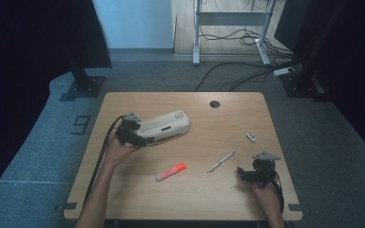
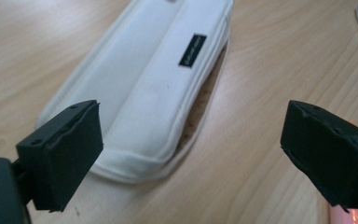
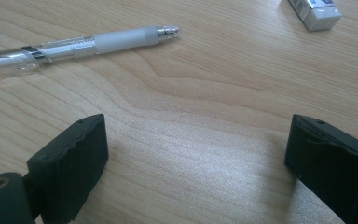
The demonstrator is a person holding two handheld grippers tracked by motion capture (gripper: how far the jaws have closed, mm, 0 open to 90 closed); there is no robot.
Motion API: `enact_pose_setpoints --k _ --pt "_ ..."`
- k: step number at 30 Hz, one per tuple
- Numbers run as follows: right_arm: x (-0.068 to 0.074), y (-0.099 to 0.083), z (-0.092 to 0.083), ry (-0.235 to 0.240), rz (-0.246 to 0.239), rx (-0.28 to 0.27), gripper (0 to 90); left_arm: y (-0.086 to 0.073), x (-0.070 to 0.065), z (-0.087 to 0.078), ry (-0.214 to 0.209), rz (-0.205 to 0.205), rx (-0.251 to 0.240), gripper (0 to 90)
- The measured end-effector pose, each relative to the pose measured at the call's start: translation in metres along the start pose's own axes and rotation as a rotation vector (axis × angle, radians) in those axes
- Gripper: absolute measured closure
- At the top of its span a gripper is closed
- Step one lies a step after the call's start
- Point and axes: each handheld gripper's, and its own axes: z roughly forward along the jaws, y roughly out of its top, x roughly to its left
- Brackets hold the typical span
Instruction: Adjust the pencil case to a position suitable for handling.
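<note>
A white fabric pencil case (image 1: 164,126) lies on the left half of the wooden table (image 1: 199,199). My left gripper (image 1: 140,138) hovers at its near-left end, jaws spread wide. In the left gripper view the case (image 2: 154,88) stretches away beyond the open gripper (image 2: 191,135), its near end just ahead of the pads, not pinched. My right gripper (image 1: 244,175) rests near the front right edge, open over bare wood (image 3: 198,154). A clear pen (image 1: 221,161) lies just beyond it (image 3: 74,46).
An orange highlighter (image 1: 170,171) lies in the middle front, its end visible under the left gripper's right jaw (image 2: 349,217). A small white eraser (image 1: 250,137) sits right of centre (image 3: 314,11). A cable hole (image 1: 214,104) marks the table's far edge.
</note>
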Motion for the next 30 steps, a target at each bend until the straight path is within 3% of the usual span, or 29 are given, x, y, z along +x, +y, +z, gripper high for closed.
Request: enact_pose_setpoints --k 7,12,20,26,30 --pt "0.000 0.000 0.000 -0.001 -0.001 -0.001 5.4 0.009 0.003 0.008 -0.013 0.012 0.016 8.2" --pt "0.000 0.000 0.000 -0.001 -0.001 -0.002 5.4 0.014 0.004 0.021 0.001 0.048 0.045 12.9" --pt "0.000 0.000 0.000 -0.001 -0.001 -0.002 5.4 0.010 0.012 0.036 -0.030 0.000 0.031 14.4" --pt "0.000 0.000 0.000 -0.001 0.000 -0.002 5.4 0.009 0.017 0.042 -0.035 -0.009 0.034 17.1" --pt "0.000 0.000 0.000 -0.001 0.000 -0.002 5.4 0.006 0.019 0.049 -0.032 0.001 0.071 21.7"
